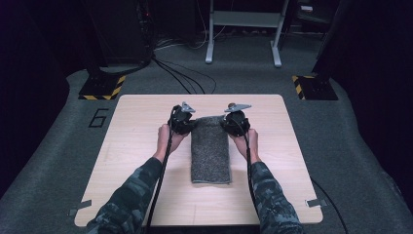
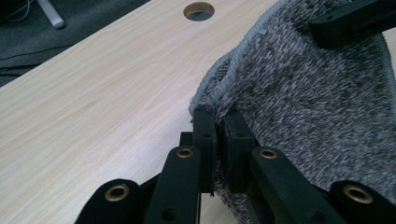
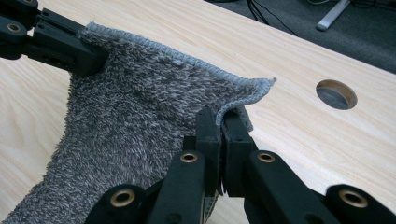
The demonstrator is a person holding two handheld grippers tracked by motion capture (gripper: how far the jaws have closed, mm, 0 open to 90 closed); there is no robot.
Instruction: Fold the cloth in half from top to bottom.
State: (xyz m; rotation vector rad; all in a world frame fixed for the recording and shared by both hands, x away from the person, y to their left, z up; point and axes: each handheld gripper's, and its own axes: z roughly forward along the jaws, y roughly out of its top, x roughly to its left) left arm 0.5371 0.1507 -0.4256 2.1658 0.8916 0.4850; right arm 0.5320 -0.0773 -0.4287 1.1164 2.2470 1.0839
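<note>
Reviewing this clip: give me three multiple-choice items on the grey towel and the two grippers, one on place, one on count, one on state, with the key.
1. Where does each gripper grip the grey towel?
A. at the near end by the person
B. at the two far corners
C. at the middle of the long sides

2. How many round holes does the wooden table show in the left gripper view?
A. none
B. one
C. three

3. How do the left gripper and right gripper stand?
A. both shut on the towel
B. both open above it
C. one shut, one open

Key: 1 B, the hands sit at the towel's far end and each gripper view shows a hemmed corner pinched. 2 B, one round hole lies near the top edge. 3 A, in each gripper view the jaws press towel edge between them.
</note>
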